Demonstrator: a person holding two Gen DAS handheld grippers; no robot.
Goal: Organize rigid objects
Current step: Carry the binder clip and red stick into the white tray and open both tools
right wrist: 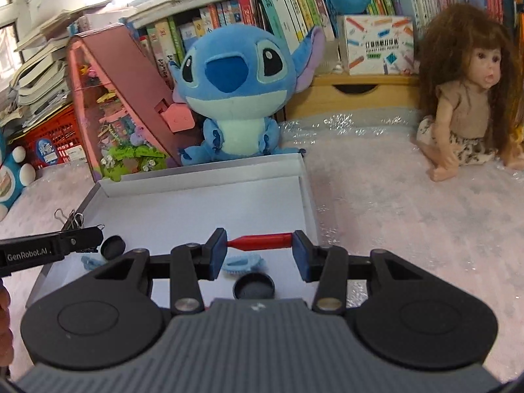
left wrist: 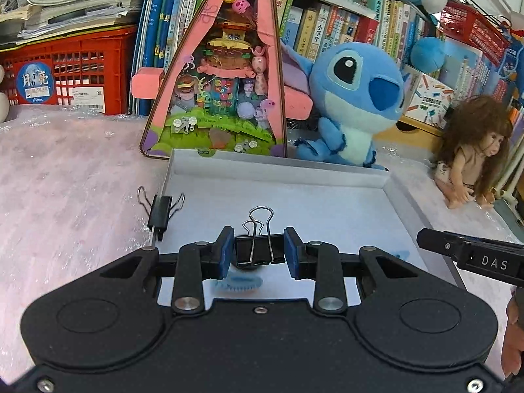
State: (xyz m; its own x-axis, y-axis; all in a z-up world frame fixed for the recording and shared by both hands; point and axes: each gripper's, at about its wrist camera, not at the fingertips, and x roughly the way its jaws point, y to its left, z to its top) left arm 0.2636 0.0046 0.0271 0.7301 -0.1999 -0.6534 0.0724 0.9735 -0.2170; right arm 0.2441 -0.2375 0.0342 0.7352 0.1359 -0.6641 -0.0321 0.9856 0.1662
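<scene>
A shallow white tray (left wrist: pixel 278 167) lies on the pink table cover. My left gripper (left wrist: pixel 259 251) holds a black binder clip (left wrist: pixel 258 249) by its ends, just above the tray floor. A second black binder clip (left wrist: pixel 160 213) is clipped on the tray's left rim; it also shows in the right wrist view (right wrist: pixel 72 219). My right gripper (right wrist: pixel 259 249) is shut on a red marker cap (right wrist: pixel 260 241), held lengthwise over the tray (right wrist: pixel 203 177). Two black round lids (right wrist: pixel 253 286) (right wrist: pixel 113 247) and blue toothed pieces (right wrist: pixel 244 262) lie in the tray.
A pink triangular diorama (left wrist: pixel 226 75) and a blue Stitch plush (left wrist: pixel 353 98) stand right behind the tray. A long-haired doll (right wrist: pixel 468 98) sits on the table to the right. Books, a red crate (left wrist: pixel 68 72) and a wooden drawer box (right wrist: pixel 350 98) line the back.
</scene>
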